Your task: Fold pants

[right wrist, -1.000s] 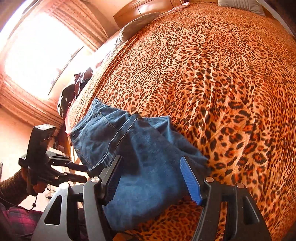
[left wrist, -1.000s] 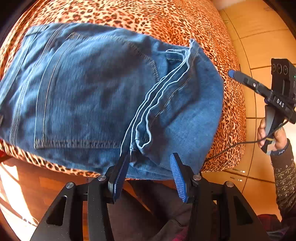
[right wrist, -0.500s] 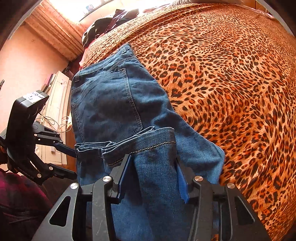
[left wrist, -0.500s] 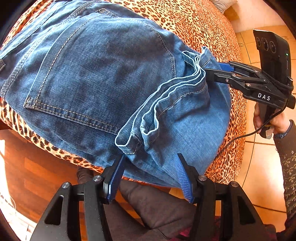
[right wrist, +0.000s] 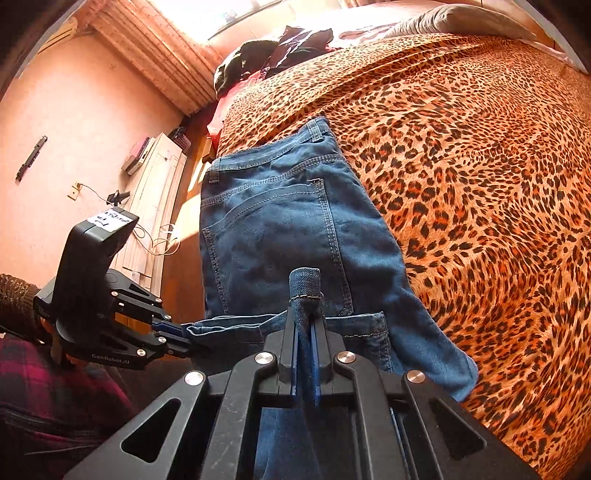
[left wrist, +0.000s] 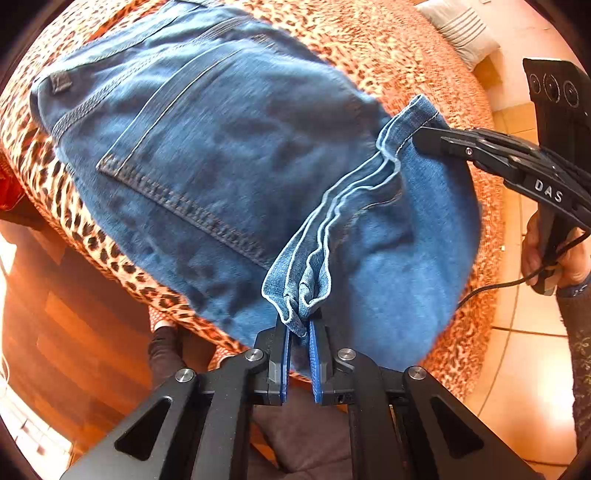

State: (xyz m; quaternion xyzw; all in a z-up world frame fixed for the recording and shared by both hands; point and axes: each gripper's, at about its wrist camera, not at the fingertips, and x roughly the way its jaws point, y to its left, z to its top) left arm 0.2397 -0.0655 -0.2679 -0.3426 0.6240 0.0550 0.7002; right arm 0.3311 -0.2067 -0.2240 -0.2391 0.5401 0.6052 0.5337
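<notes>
Between the blue pads of my left gripper [left wrist: 299, 332] sits a bunched corner of the leg hems [left wrist: 299, 295], clamped tight with the jaws drawn narrow around the denim. To the left of that gripper and beyond it, the jeans [left wrist: 207, 155] lie flat on the leopard-print bedspread [left wrist: 388, 48], seat side up, with a back pocket [left wrist: 192, 173] and its double stitching facing me. Left of and below my fingers, the bed edge drops to a wooden floor [left wrist: 74, 332]. Ahead and to the right of the same gripper, the stacked hem edges run in a line up to my right gripper [left wrist: 424, 138], which bites their far corner; its fingertips are buried in cloth in this view, so I can only say it appears closed.

From the right wrist view, my left gripper [right wrist: 177, 334] shows to the left, pinching the near end of the hem band. Directly between my right gripper [right wrist: 304, 332] pads a rolled nub of denim stands up, held firmly with almost no gap. Ahead of it the jeans [right wrist: 280, 229] stretch away, waistband [right wrist: 273, 158] farthest from me. To the right, the bedspread [right wrist: 480, 184] extends to a grey pillow [right wrist: 461, 22].
</notes>
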